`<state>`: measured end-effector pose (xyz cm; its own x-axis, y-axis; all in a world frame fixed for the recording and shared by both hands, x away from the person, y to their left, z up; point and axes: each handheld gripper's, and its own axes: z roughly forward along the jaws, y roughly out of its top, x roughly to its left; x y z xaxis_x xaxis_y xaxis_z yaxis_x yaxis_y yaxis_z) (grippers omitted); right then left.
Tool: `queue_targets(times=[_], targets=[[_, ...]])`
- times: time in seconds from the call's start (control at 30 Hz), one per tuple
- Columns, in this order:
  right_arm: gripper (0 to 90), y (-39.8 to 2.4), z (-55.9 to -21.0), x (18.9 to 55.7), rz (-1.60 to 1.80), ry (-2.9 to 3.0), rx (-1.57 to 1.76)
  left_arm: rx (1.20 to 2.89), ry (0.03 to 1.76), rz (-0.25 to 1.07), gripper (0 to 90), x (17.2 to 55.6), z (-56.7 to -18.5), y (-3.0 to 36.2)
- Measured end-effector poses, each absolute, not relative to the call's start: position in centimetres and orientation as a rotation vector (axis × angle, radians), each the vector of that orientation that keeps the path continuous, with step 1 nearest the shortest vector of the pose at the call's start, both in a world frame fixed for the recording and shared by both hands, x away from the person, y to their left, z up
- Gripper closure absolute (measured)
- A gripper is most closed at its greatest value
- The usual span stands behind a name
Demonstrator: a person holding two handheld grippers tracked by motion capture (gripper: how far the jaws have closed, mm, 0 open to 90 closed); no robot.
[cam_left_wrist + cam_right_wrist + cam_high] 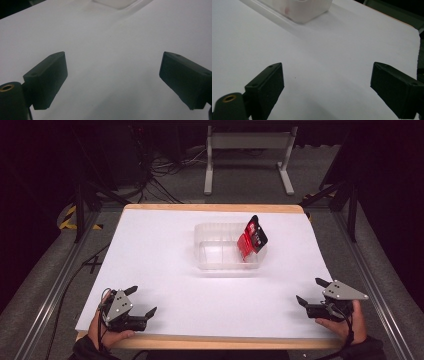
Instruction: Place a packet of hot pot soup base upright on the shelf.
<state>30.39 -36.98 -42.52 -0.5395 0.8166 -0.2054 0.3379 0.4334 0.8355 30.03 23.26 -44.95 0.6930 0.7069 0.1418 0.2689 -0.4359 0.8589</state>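
You have a flat white bench (165,270) with a light wooden edge in front of you. Behind it, on the grey floor, stands a pale metal frame (247,157), with black cables (160,175) tangled beside it.

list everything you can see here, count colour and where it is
clear plastic tub: 1, see-through, middle of the table toward the far edge
red and black packet: 1, red with a black top, leaning in the tub's right end, sticking up over the rim
table: 1, white top with a wooden edge, under everything
metal stand: 1, pale grey, on the floor beyond the table
cables: several, dark, on the floor beyond the table at the left
left gripper: 1, black with a grey plate, near left corner, jaws open, nothing between them
right gripper: 1, black with a grey plate, near right corner, jaws open, nothing between them
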Motion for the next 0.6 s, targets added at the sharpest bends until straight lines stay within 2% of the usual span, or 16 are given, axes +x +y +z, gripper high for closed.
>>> queue_targets(times=[0.6], targets=[[10.7, -38.8, -43.5, 28.8, 1.072, 1.983, 1.057, 1.983, 0.751, 0.622, 8.5, 30.3, -44.9, 23.4]])
